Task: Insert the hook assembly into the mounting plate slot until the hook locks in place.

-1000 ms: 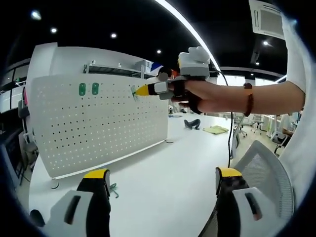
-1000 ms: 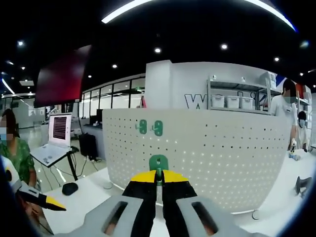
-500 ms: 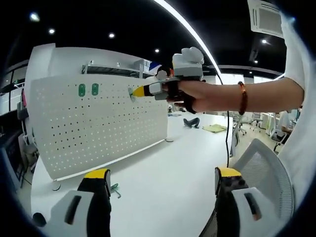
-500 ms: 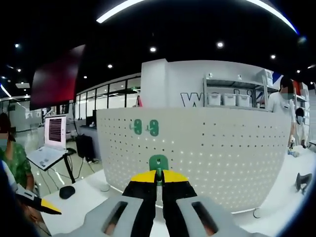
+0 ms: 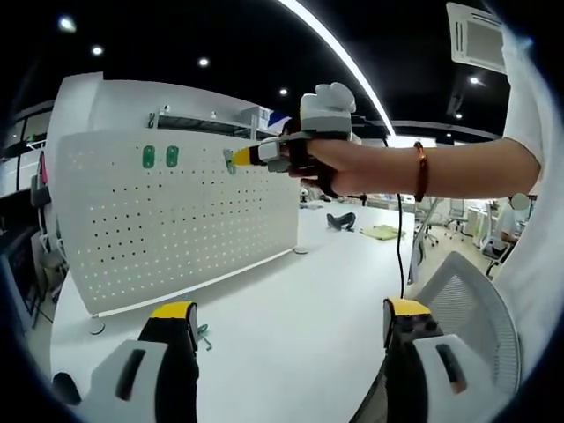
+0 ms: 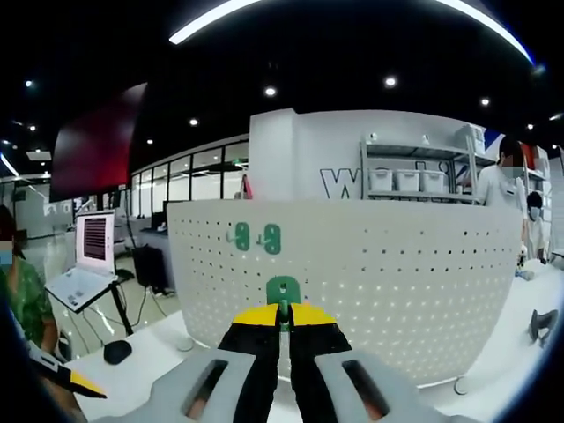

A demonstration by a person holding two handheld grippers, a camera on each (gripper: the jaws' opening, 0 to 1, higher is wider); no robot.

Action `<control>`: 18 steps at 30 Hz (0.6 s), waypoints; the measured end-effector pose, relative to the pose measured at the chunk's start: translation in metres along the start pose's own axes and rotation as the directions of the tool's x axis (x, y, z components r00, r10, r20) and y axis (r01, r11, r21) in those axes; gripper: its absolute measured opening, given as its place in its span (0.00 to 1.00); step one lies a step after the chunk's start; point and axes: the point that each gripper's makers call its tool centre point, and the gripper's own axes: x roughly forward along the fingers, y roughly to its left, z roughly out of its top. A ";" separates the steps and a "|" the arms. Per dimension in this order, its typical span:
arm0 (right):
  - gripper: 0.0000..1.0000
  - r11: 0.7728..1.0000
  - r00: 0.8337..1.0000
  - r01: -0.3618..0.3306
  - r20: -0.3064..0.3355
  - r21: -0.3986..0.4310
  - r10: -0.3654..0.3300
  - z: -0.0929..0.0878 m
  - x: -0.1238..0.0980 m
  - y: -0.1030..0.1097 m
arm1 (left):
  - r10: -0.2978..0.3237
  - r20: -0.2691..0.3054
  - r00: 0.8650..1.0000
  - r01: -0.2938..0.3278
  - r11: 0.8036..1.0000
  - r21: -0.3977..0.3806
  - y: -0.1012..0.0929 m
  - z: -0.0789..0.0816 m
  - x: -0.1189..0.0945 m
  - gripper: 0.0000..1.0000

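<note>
Jaws of the left gripper [image 5: 291, 330] stand wide apart and released at the bottom of the left gripper view, yellow-tipped, with nothing between them, hanging above a white table [image 5: 291, 300]. A small green item [image 5: 204, 337] lies on the table just beside the left jaw; what it is cannot be told. The mesh back of a chair [image 5: 463, 304] rises at the right.

Further out in that view, a person's hand [image 5: 339, 167] reaches in from the right, wearing a bracelet [image 5: 420, 172], and carries the right gripper [image 5: 236, 158], its yellow tip at the upper part of a white pegboard [image 5: 176, 220] standing upright on the table. Whether the tip touches the board cannot be told.

In the right gripper view, the right gripper [image 6: 282, 315] has its jaws clenched on a green hook [image 6: 282, 291], whose rounded plate sticks up just above the yellow tips, in front of the pegboard [image 6: 397, 282]. Two more green hooks [image 6: 256, 238] sit side by side on the board, higher and to the left.

Beyond, a laptop [image 6: 84, 260] stands open on a stand at the left, with a mouse [image 6: 115, 351] on the table below it, and shelves with white bins [image 6: 410, 181] stand behind the board.
</note>
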 end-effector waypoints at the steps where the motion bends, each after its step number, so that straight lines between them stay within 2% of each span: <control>1: 0.01 1.000 1.000 0.003 0.002 -0.001 -0.003 0.001 0.001 -0.001 | -0.002 0.000 1.000 0.002 1.000 -0.003 -0.001 0.001 0.000 0.89; 10: 0.01 1.000 1.000 0.008 0.022 -0.001 -0.008 0.014 0.010 -0.002 | -0.011 0.004 1.000 0.011 1.000 -0.012 -0.004 0.000 0.001 0.89; 18: 0.01 1.000 0.999 0.022 0.033 0.006 -0.023 0.019 0.019 -0.004 | -0.007 0.000 1.000 0.007 1.000 -0.013 -0.002 0.000 -0.001 0.88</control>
